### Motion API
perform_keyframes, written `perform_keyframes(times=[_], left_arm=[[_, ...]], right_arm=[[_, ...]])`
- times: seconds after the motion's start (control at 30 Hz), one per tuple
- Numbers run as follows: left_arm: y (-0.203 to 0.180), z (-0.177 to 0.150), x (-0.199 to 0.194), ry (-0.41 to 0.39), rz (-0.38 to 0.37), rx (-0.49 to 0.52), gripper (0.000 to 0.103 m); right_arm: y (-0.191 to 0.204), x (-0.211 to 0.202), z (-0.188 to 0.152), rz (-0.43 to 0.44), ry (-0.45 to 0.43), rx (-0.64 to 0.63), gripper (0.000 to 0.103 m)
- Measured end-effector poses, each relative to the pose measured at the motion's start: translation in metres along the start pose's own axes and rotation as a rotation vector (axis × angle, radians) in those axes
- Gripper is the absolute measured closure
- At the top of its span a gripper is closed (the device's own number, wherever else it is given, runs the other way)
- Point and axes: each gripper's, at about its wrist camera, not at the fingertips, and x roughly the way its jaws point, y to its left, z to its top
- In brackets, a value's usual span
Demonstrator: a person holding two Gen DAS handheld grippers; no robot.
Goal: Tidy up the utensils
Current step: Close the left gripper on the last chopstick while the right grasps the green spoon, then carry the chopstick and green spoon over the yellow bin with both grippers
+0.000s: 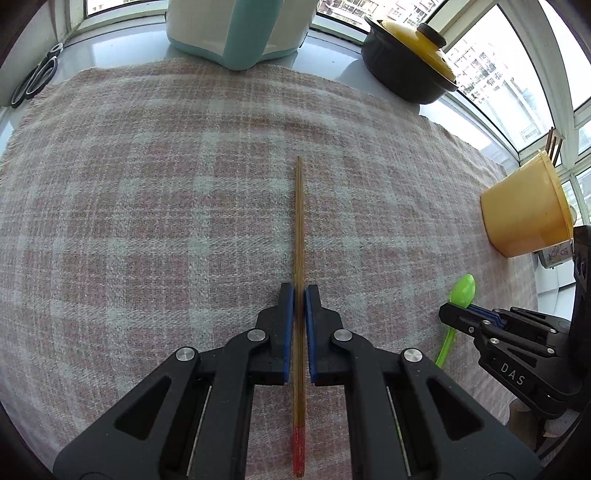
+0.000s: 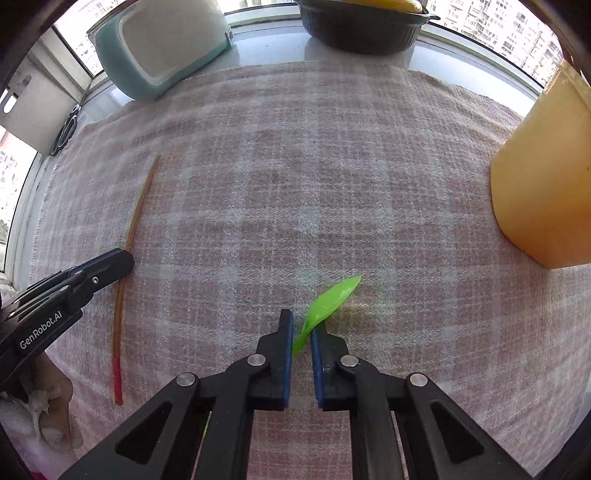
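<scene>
A: What is held by the left gripper?

B: A wooden chopstick is clamped between its blue pads. In the left wrist view the stick is seen running from six o'clock, where its red end lies, straight up toward twelve o'clock, with the thin tip resting over the checked cloth.

A: And the right gripper?

B: It is closed around the handle of a green spoon. In the right wrist view the spoon's bowl is pointed toward one o'clock, past the fingertips. Whether the bowl is touching the cloth or raised off it cannot be told.

A: Where is the holder for the utensils?

B: A yellow cup is seen at three o'clock in the left view, standing on the cloth, with brown sticks poking out of its mouth. In the right view the same cup is found at two o'clock, near the spoon but apart from it.

A: What else is placed around the cloth?

B: At twelve o'clock in the left view a white and teal container is set on the grey counter. A dark pot with a yellow lid is seen at one o'clock, and scissors are laid at ten o'clock, off the cloth's edge.
</scene>
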Motion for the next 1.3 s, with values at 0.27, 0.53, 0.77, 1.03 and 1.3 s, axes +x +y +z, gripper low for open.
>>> perform_keyframes(times=[0.27,0.53,0.77,1.03,1.3], left_arm=[[-0.018,0.011,0.007,0.021,0.084,0.065,0.089],[-0.002,0.014,0.004,-0.016,0.018,-0.055,0.099],[0.002,0.003,-0.024,-0.102,-0.039,-0.121,0.099],[-0.009,-0.006,-0.063,-0.213,-0.048,-0.144,0.099],[-0.056,-0.008,-0.104,-0.343,-0.085,-0.104,0.099]], right_arm=[[-0.002,0.004,0.000,0.104,-0.020,-0.022,0.098],[-0.008,-0.018,-0.015,0.174,-0.080,-0.051,0.102],[-0.007,-0.040,-0.021,0.181,-0.149,-0.106,0.102],[-0.016,-0.073,-0.026,0.175,-0.237,-0.154,0.102],[-0.047,-0.117,-0.035,0.196,-0.333,-0.167,0.102]])
